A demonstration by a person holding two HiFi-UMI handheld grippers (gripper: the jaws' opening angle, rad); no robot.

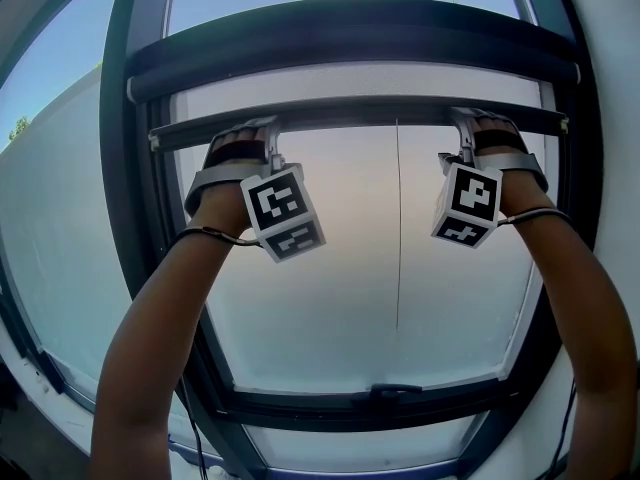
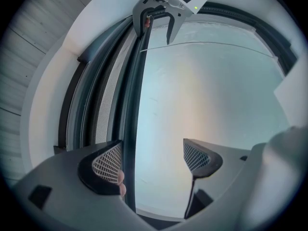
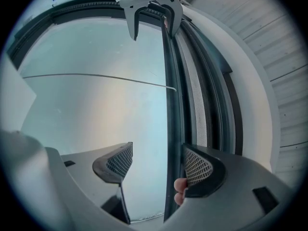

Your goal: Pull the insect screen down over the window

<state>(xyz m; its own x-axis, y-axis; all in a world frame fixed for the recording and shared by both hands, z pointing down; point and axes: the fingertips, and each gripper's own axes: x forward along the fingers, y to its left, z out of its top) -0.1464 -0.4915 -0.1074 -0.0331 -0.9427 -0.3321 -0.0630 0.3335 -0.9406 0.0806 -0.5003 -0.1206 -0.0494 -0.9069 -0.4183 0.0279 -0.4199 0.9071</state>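
The insect screen's dark pull bar [image 1: 350, 114] runs across the window a little below its dark cassette [image 1: 350, 40]. My left gripper [image 1: 262, 146] sits at the bar's left part and my right gripper [image 1: 466, 138] at its right part. In the left gripper view the bar [image 2: 131, 124] lies between the jaws of the open left gripper [image 2: 154, 160], against the left jaw. In the right gripper view the bar [image 3: 172, 105] rests against the right jaw of the open right gripper [image 3: 158, 166]. A strip of mesh [image 3: 195, 95] shows beside the bar. A person's fingertips [image 3: 180, 192] hook the bar.
The dark window frame [image 1: 125, 218] rings the pane. A handle [image 1: 395, 391] sits on the bottom sash. A thin line [image 1: 398, 218] hangs down from the bar's middle across the glass. White wall [image 1: 610, 88] flanks the frame on the right.
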